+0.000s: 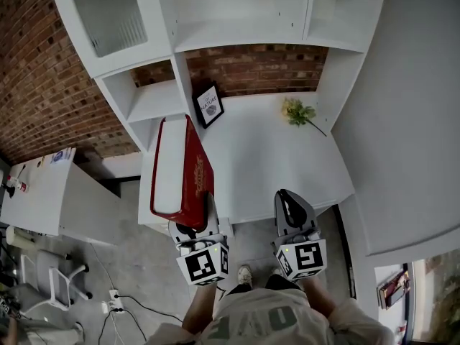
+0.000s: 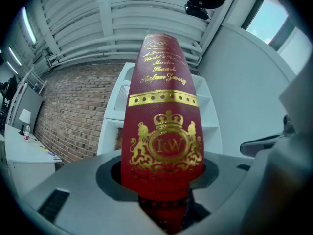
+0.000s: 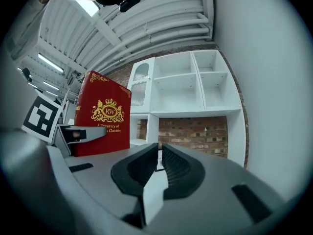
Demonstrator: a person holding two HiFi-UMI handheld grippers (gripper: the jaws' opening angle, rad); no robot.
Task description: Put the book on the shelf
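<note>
One red book (image 1: 185, 171) is sitting clamped in the left gripper (image 1: 192, 227), left of the head view's middle, before one white shelf (image 1: 244, 38). The right gripper (image 1: 290, 205), at lower middle, is showing its jaws together, empty.

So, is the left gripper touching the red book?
Touching. In the left gripper view, the left gripper has both jaws pressed against the red book.

head view: above the person, faced steeply down on worktop (image 1: 266, 164), shelf (image 1: 244, 20) at 12 o'clock | left gripper view: tilted upward, book (image 2: 164, 121) very near, filling centre | right gripper view: faced shelf at 12 o'clock, same book at 10 o'clock | shared by all: book, shelf, brick wall (image 3: 195, 131)
</note>
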